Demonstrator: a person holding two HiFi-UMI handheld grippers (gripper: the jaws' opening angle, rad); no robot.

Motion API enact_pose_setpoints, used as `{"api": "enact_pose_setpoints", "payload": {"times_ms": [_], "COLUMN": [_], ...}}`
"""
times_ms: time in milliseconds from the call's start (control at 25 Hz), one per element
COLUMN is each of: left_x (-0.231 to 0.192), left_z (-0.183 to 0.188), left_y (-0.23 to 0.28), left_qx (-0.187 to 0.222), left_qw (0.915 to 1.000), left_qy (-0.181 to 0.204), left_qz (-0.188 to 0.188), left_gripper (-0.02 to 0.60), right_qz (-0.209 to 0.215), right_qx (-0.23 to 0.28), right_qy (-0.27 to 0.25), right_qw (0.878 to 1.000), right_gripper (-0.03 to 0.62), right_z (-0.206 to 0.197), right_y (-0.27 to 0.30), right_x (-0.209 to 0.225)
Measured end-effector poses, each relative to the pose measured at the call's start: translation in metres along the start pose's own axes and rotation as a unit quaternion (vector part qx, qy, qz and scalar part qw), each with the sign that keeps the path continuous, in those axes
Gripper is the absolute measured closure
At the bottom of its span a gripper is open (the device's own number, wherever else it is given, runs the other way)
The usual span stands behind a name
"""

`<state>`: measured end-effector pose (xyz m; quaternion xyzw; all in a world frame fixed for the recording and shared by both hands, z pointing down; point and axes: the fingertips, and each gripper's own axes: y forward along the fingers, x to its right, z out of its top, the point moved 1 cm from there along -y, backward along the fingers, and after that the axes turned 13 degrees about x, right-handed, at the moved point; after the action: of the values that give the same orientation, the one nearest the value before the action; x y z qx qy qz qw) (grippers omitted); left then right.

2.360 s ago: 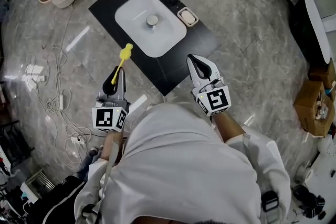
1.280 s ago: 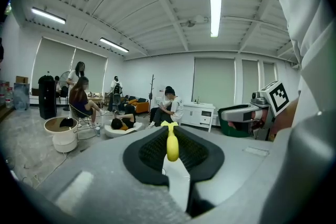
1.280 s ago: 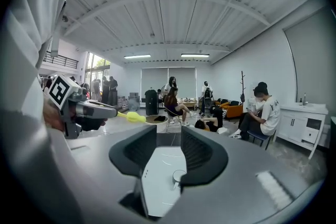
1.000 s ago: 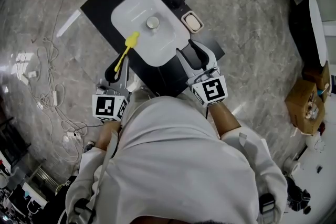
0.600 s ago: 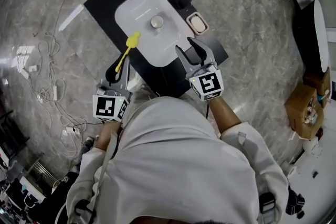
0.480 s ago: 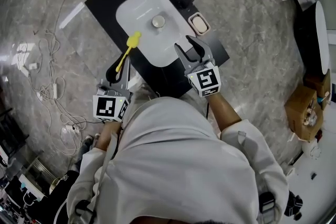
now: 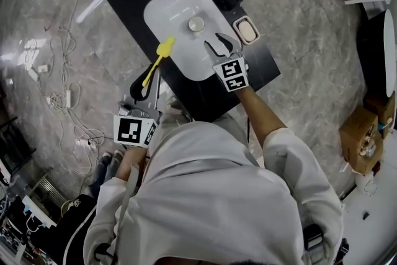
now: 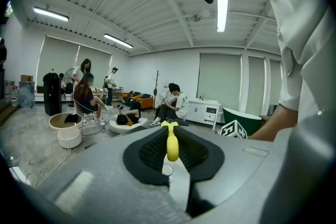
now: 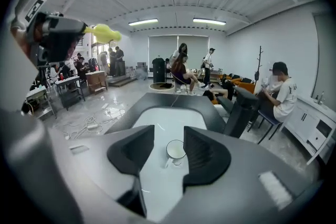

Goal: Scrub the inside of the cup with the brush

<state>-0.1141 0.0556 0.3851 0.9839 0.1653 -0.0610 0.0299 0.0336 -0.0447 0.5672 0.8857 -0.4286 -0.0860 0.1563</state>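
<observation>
One white cup (image 7: pixel 196 23) stood upright in the white basin (image 7: pixel 167 12). Its open mouth faced up, and its little handle was turned back toward the right gripper (image 7: pixel 218 44).

The cup was just ahead of that gripper and a bit lower, a little past its tips. It lined up with the gap between the jaws, a bit nearer the right jaw. Those jaws stood wide apart. Nothing was between them yet, and they did not touch the cup.

The left gripper (image 7: pixel 151 80) was much farther from the cup. Its jaws were closed tight on the handle of a yellow brush (image 7: pixel 158 58). The brush stuck straight out ahead of the gripper, and its head hung over the near edge of the basin. From there the cup lay farther ahead, past the brush head and lower down.

The basin sat on a black counter (image 7: pixel 205 93). A small soap dish (image 7: pixel 247 30) lay just to the right of the right gripper's tips.

The right gripper looked like the one to take the cup. I think it needed to go ahead and down, so one jaw came to each side. The handle on the near side could get in the way.
</observation>
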Motion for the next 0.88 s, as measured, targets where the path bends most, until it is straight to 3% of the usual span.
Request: {"api": "enact_pose_setpoints", "payload": {"times_ms": [320,880], "left_x": [-0.005,-0.038], "left_z": [-0.008,-0.043], "left_y": [0.011,0.009], "left_qx": [-0.008,-0.048], "left_qw": [1.0,0.9985], "left_qy": [0.003,-0.012], "left_qz": [-0.002,0.024], "left_gripper": [0.545,0.545], "right_qz": [0.001,0.008], "right_qx": [-0.101,-0.22], "right_qy": [0.037,0.065], "right_qw": [0.994,0.973], "right_gripper": [0.416,0.414], "right_z": [-0.091,-0.195], "right_y": [0.057,0.125], "right_x": [0.008,0.008]}}
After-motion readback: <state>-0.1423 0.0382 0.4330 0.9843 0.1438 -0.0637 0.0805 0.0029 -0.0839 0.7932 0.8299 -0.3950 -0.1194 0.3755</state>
